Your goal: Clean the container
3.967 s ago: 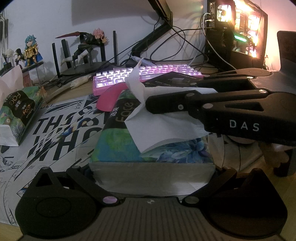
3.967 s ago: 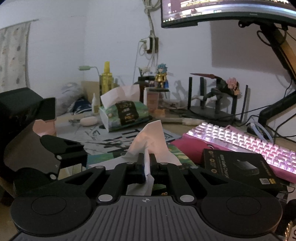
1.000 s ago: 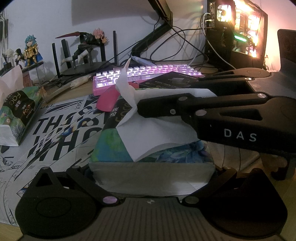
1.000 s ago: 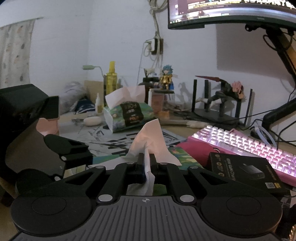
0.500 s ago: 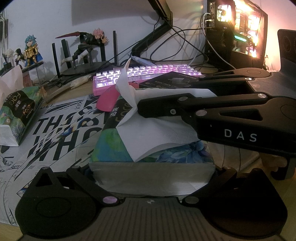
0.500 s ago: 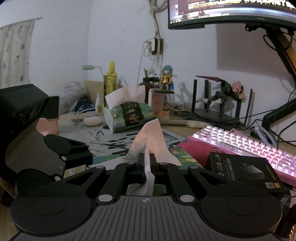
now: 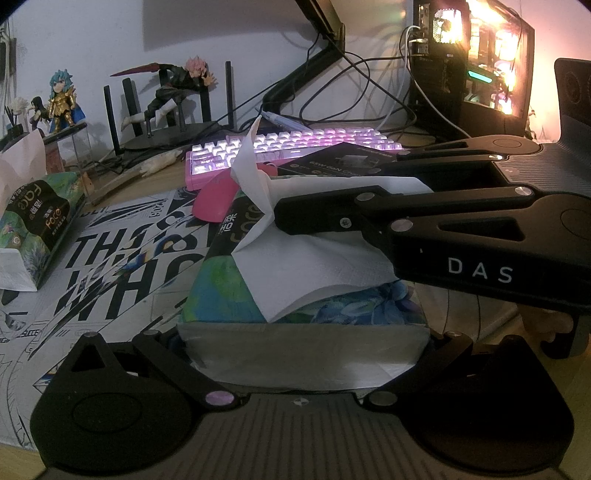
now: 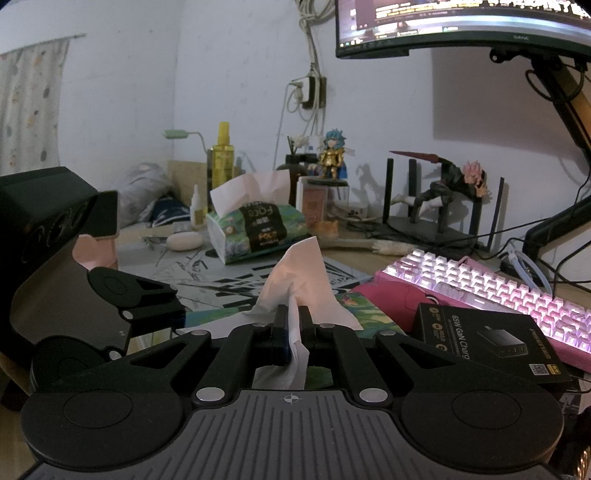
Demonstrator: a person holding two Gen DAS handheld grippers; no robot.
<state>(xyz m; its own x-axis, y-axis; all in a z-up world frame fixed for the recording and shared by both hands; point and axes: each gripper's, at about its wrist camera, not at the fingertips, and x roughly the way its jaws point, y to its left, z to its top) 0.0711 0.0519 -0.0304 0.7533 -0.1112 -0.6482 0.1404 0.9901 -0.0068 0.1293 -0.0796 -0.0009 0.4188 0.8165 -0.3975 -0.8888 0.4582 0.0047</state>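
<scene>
Pinching the tissue [image 8: 295, 280] w/ my right gripper [image 8: 291, 332], jaws pressed on it above the tissue pack [image 7: 295, 295]. Left gripper [image 7: 306, 354] spread round the pack's end. Risk: sheet tears if pulled fast, or pack lifts. Container not in view.

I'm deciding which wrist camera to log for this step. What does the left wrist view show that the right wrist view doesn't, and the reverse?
Only the left wrist view shows the lit computer case and the near end of the tissue pack, set between the left gripper's wide-apart fingers.

Only the right wrist view shows the monitor, the yellow bottle and the right gripper's jaws seen head-on.

Both show the tissue pinched in the right gripper, the pink keyboard, the charger box and the second tissue pack.
</scene>
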